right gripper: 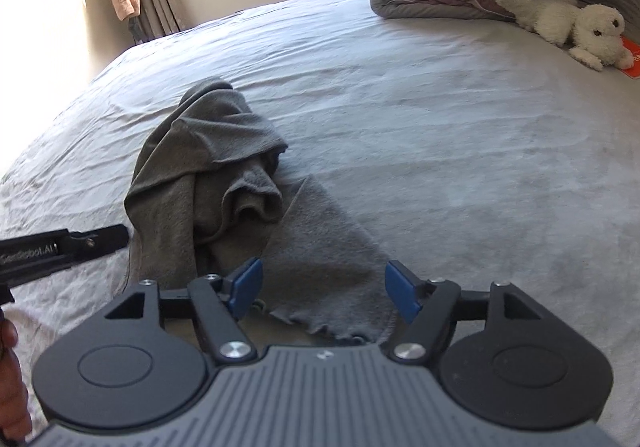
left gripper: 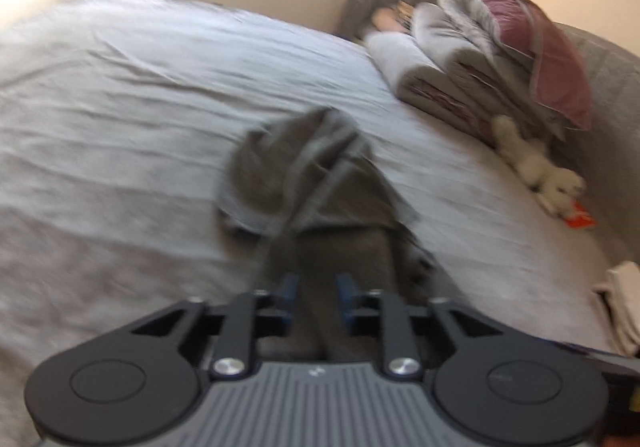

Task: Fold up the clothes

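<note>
Now grey garment [right gripper: 224, 183] pinched in left tongs [left gripper: 316, 301], between spread right tongs [right gripper: 324, 293].

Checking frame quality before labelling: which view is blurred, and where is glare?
Left wrist view: motion-blurred throughout, grey garment smeared, window blown out. Right wrist view: sharp, garment weave legible, sun glare washing the left wall; fisheye bends the bed edge.

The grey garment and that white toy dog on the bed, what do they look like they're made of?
The grey garment looks like soft knit cotton or fleece: matte, slightly fuzzy, draping in loose folds with a frilly hem. The white toy dog appears to be fluffy synthetic plush, with curly pile and dark bead-like eyes. Exact fibres cannot be told from looks alone.
</note>
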The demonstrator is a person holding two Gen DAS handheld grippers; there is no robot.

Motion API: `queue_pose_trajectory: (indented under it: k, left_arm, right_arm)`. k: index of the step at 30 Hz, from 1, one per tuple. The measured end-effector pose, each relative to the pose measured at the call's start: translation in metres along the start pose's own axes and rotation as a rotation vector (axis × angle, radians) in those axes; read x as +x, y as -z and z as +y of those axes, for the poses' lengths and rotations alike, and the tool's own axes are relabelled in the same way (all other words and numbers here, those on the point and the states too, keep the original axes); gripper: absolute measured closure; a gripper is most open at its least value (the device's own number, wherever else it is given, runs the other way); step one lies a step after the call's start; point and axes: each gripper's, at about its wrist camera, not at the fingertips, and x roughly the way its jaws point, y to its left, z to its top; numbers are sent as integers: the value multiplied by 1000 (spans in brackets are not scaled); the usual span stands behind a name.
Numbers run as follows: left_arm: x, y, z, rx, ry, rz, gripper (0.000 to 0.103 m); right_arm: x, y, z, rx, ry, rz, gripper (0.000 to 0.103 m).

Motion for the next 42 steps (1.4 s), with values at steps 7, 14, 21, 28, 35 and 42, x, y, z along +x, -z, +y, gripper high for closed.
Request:
queue_pose_trajectory:
  k: [7, 14, 21, 28, 35, 42]
  left_arm:
    - [23, 14, -6, -42, 50, 92, 49]
    - [24, 14, -8, -26, 14, 81, 97]
    - [-4, 2, -1, -18, -47, -45, 98]
    - [-31, -20, 24, -38, -123, -158, 99]
    - [-51, -34, 56, -90, -196, -229, 99]
    - [-72, -39, 85, -116, -283, -271, 99]
  right_arm:
    - [6, 3, 4, 14, -5, 15, 29]
    - [16, 7, 15, -31, 5, 29, 28]
    - [17, 13, 33, -121, -12, 27, 28]
    - [20, 15, 49, -188, -2, -4, 29]
    - [11, 6, 31, -176, 84, -71, 92]
    - [-5, -6, 2, -126, 188, -138, 96]
